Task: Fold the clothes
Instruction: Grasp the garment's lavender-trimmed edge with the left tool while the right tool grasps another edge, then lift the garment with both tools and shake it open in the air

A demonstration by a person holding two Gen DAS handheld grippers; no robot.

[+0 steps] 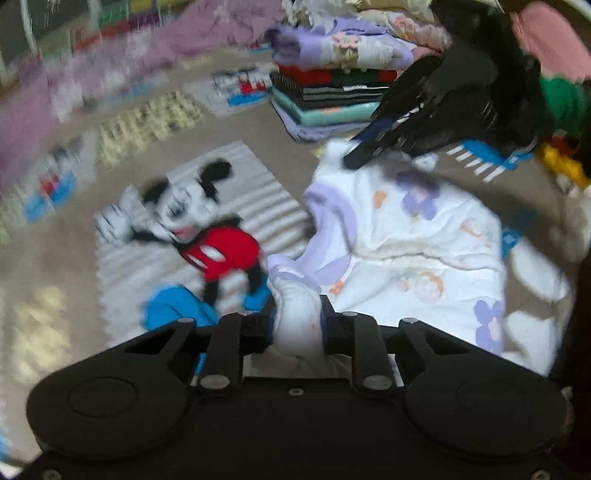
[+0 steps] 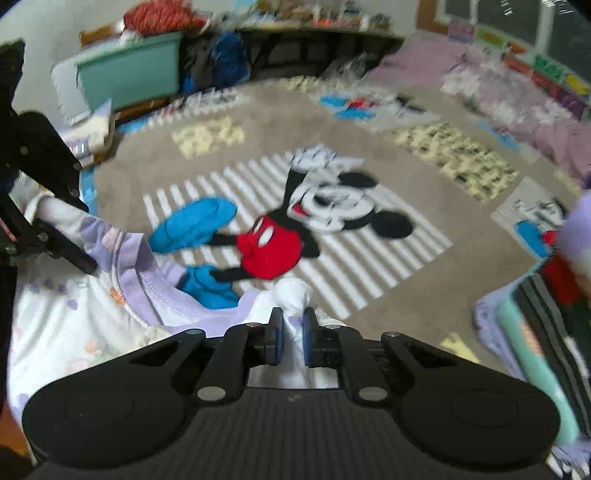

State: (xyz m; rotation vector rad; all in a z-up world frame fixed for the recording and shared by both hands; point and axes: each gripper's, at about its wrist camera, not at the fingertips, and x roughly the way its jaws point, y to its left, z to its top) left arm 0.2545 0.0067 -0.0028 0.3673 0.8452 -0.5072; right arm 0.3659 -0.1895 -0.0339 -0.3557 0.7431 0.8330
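Left gripper fingers clamped on a bunched fold of the white flowered garment; right gripper fingers pinching another fold likewise. Garment spread on the cartoon rug, trailing beside both fingers. Folded stack well beyond.

A beige carpet printed with a cartoon mouse in red shorts on white stripes fills the centre of both frames. In the right wrist view, a teal plastic bin sits at upper left beside a dark low table, and a pink fuzzy blanket lies at upper right below a white-framed dark window. Everything is motion-blurred.
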